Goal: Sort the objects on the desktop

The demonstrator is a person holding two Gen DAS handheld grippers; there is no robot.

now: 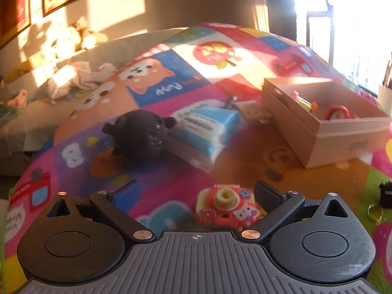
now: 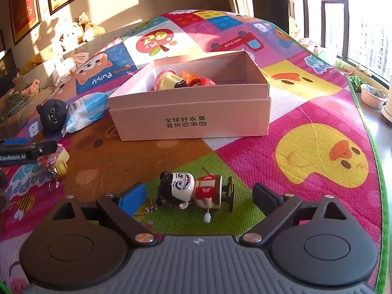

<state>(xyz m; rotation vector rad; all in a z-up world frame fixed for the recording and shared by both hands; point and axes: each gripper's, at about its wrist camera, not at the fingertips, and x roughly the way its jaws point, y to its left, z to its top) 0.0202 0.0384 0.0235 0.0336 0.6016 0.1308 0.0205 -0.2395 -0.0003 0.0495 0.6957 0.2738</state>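
My left gripper (image 1: 196, 193) is open above the colourful play mat, with a red and yellow toy camera (image 1: 226, 207) lying between its fingers, close to the right one. In the right wrist view the left gripper (image 2: 36, 148) hovers over that camera (image 2: 57, 160). My right gripper (image 2: 198, 196) is open around a wind-up doll (image 2: 196, 192) lying on its side. An open pink cardboard box (image 2: 193, 120) holds several toys; it also shows in the left wrist view (image 1: 325, 134). A black plush cat (image 1: 140, 136) leans on a blue tissue pack (image 1: 203, 128).
A key ring (image 1: 374, 212) and a small black object (image 1: 387, 194) lie at the left view's right edge. A sofa with plush toys (image 2: 80, 29) stands behind the mat. Plant pots (image 2: 372, 95) sit by the window at right.
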